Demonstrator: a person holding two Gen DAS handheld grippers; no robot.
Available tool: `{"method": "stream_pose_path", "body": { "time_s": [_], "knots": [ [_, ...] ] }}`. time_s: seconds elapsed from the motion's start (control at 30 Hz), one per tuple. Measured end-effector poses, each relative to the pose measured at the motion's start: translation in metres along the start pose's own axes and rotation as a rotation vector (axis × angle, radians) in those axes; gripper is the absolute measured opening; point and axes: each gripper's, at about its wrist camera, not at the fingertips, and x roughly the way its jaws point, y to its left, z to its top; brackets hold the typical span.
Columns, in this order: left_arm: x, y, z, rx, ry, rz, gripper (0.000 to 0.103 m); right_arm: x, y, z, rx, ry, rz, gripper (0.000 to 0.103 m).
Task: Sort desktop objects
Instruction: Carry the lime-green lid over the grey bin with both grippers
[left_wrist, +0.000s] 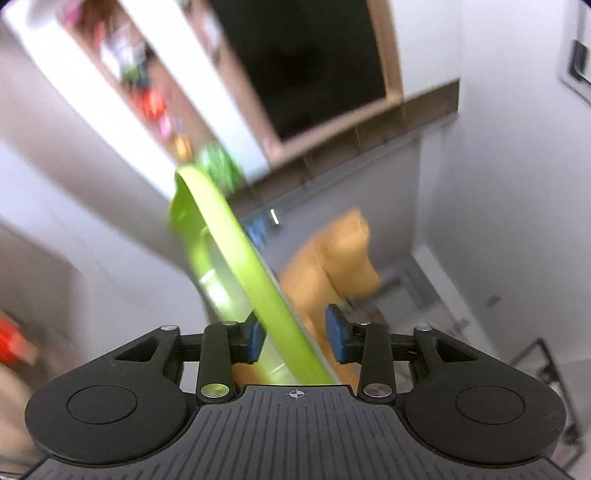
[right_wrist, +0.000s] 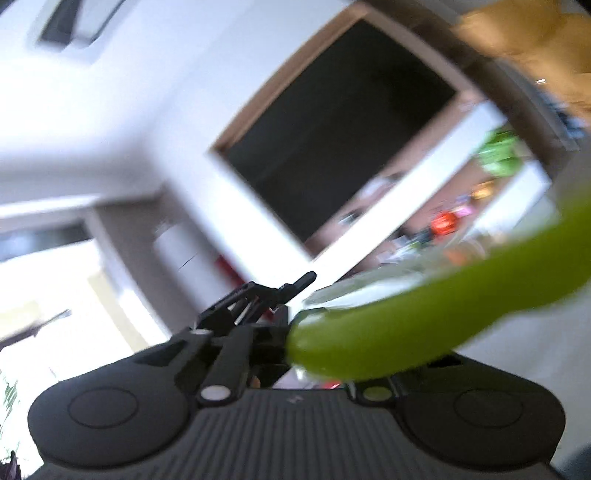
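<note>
A green-rimmed tray (left_wrist: 236, 251) with a glossy grey inner face hangs in the air, tilted, running from my left gripper (left_wrist: 295, 338) up and to the left. The blue pads (left_wrist: 255, 339) close on its lower edge, so the left gripper is shut on it. In the right wrist view the tray's thick green rim (right_wrist: 424, 317) sweeps in from the right and its rounded end sits right at my right gripper (right_wrist: 297, 334). That gripper's pads are hidden behind the rim; its jaws look closed on the tray's end. Both views are motion-blurred.
A dark screen in a wooden frame (left_wrist: 306, 62) hangs on the wall ahead, also the dark screen (right_wrist: 332, 125). Beside it runs a shelf with colourful items (left_wrist: 147, 99). An orange armchair (left_wrist: 332, 266) stands below. White walls surround.
</note>
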Motion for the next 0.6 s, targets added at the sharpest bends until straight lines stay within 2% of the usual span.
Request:
{"method": "stream_pose_path", "body": {
  "time_s": [0.03, 0.07, 0.13, 0.17, 0.23, 0.3, 0.33, 0.4, 0.43, 0.47, 0.6],
  "knots": [
    [-0.023, 0.002, 0.009, 0.017, -0.036, 0.026, 0.046, 0.018, 0.008, -0.003, -0.011, 0.019, 0.022, 0.004],
    [-0.043, 0.007, 0.016, 0.023, -0.054, 0.081, 0.056, 0.035, 0.011, -0.009, 0.007, 0.041, 0.043, 0.003],
    [-0.081, 0.021, 0.026, 0.029, -0.143, 0.164, 0.055, 0.068, 0.016, -0.030, 0.068, 0.128, 0.076, 0.003],
    [-0.092, 0.026, 0.028, 0.036, -0.172, 0.192, 0.056, 0.087, 0.018, -0.037, 0.057, 0.149, 0.052, 0.002],
    [-0.108, 0.039, 0.031, 0.019, -0.183, 0.192, 0.058, 0.112, 0.027, -0.049, 0.002, 0.193, 0.010, 0.002],
    [-0.107, 0.049, 0.030, -0.028, -0.150, 0.199, 0.063, 0.123, 0.032, -0.062, 0.015, 0.232, 0.006, 0.002],
    [-0.103, 0.053, 0.028, -0.046, -0.127, 0.204, 0.067, 0.112, 0.041, -0.073, 0.020, 0.230, -0.001, 0.002],
    [-0.092, 0.057, 0.021, -0.056, -0.085, 0.208, 0.089, 0.101, 0.047, -0.076, 0.046, 0.211, -0.020, 0.002],
    [-0.086, 0.058, 0.017, -0.056, -0.065, 0.213, 0.092, 0.081, 0.062, -0.087, 0.043, 0.201, -0.031, 0.002],
    [-0.076, 0.058, 0.012, -0.057, -0.044, 0.212, 0.093, 0.067, 0.061, -0.087, 0.035, 0.187, -0.046, 0.003],
    [-0.034, 0.072, 0.001, -0.082, 0.084, 0.191, 0.097, 0.044, 0.057, -0.095, 0.041, 0.147, -0.061, 0.003]
  ]
}}
